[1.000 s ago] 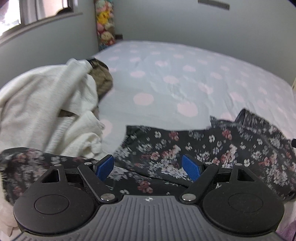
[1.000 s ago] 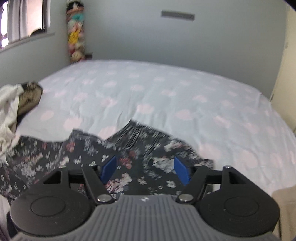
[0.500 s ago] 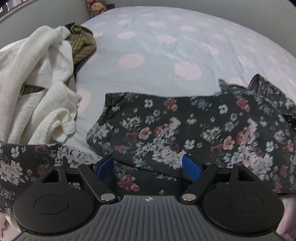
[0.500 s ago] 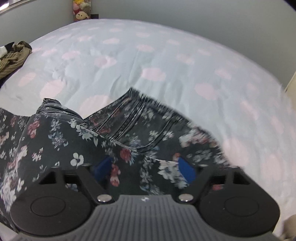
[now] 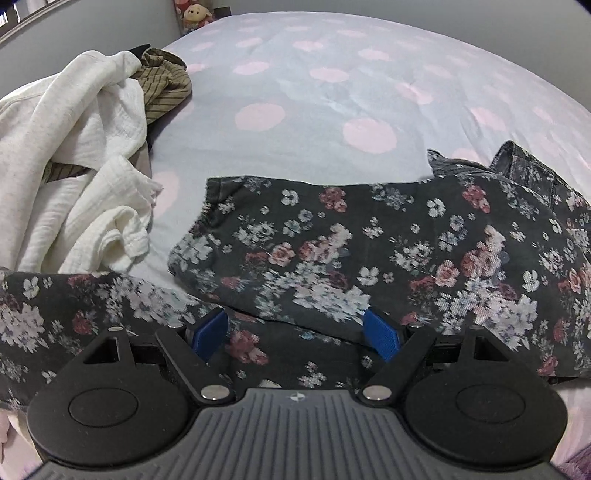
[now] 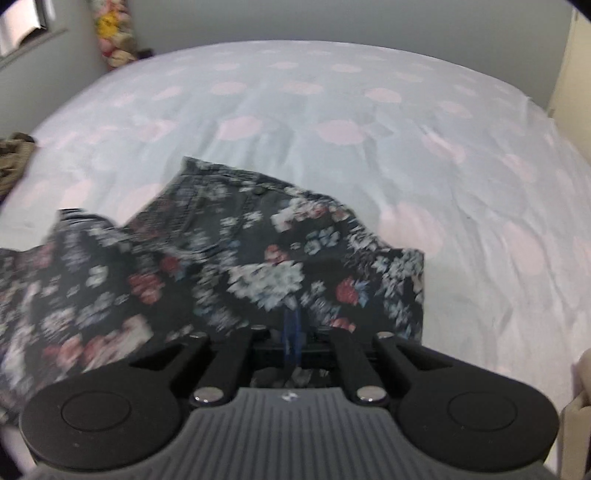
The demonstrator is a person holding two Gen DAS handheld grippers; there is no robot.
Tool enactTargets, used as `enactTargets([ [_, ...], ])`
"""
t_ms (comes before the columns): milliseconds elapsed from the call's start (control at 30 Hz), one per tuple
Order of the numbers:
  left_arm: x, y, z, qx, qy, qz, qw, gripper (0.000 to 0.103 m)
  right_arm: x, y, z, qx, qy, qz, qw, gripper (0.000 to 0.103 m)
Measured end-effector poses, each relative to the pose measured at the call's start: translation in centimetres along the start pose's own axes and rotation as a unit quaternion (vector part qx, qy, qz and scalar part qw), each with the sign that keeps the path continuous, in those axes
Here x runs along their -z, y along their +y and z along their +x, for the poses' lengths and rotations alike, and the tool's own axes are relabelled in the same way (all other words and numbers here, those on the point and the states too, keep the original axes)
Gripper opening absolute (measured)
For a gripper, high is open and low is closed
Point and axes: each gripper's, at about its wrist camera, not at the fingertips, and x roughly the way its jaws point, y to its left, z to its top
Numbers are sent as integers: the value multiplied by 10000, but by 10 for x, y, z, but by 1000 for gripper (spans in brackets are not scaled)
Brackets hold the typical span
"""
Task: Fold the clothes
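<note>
Right hand-held gripper [image 6: 291, 338] pinches floral garment [image 6: 258, 258]; left hand-held gripper [image 5: 295, 334] gapes beside white clothes [image 5: 74, 166].

Three garments: floral [image 5: 369, 251], white [image 5: 81, 166], striped [image 5: 162, 81].

A bed [image 6: 369, 122] under a pale blue sheet with pink dots fills the room. Grey walls [image 6: 295, 18] stand behind it. A window ledge [image 6: 33, 44] shows at the far left, stuffed toys [image 6: 114, 33] stacked in the far-left corner, a cream panel [image 6: 576, 55] at right.
</note>
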Motion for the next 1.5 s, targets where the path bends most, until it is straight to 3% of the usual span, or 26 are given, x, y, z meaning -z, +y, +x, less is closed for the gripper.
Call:
enactTargets([
  [33, 2, -2, 0, 14, 10, -1, 10000, 81, 4, 3, -5, -113, -62, -78, 9999, 20],
  [100, 6, -9, -3, 63, 28, 54, 10000, 81, 15, 16, -12, -386, -252, -284, 9985, 53],
  [200, 13, -16, -6, 56, 54, 153, 9999, 81, 28, 37, -15, -762, -445, -532, 9947, 69],
  [300, 18, -23, -9, 35, 78, 254, 9996, 81, 37, 53, -12, -852, -519, -723, 9924, 84],
  [467, 25, -35, -15, 31, 116, 443, 9989, 81, 43, 65, 1, -809, -468, -857, 9919, 83],
  [600, 29, -43, -19, 28, 121, 578, 9982, 81, 48, 64, 7, -957, -248, -869, 9913, 34],
  [767, 30, -46, -29, -19, 31, 771, 9970, 81, 54, 55, -13, -1146, -381, -669, 9904, 5],
  [900, 26, -46, -41, -36, -88, 865, 9962, 81, 57, 52, -48, -1366, -314, -719, 9875, 4],
  [1033, 18, -44, -50, -24, -220, 901, 9957, 81, 74, 56, -74, -1747, 196, -962, 9797, 2],
  [1167, 9, -47, -51, 84, -286, 985, 9947, 81, 90, 59, -85, -1694, 390, -1203, 9774, 3],
  [1367, -22, -59, -47, 811, -482, 1133, 9891, 81, 70, 50, -88, -1707, 231, -1207, 9776, 13],
  [1467, -45, -69, -39, 1111, -490, 1121, 9863, 81, 49, 41, -86, -1575, 74, -1269, 9793, 35],
  [1500, -52, -72, -35, 1197, -482, 1112, 9854, 81, 40, 38, -85, -1500, 10, -1288, 9803, 36],
])
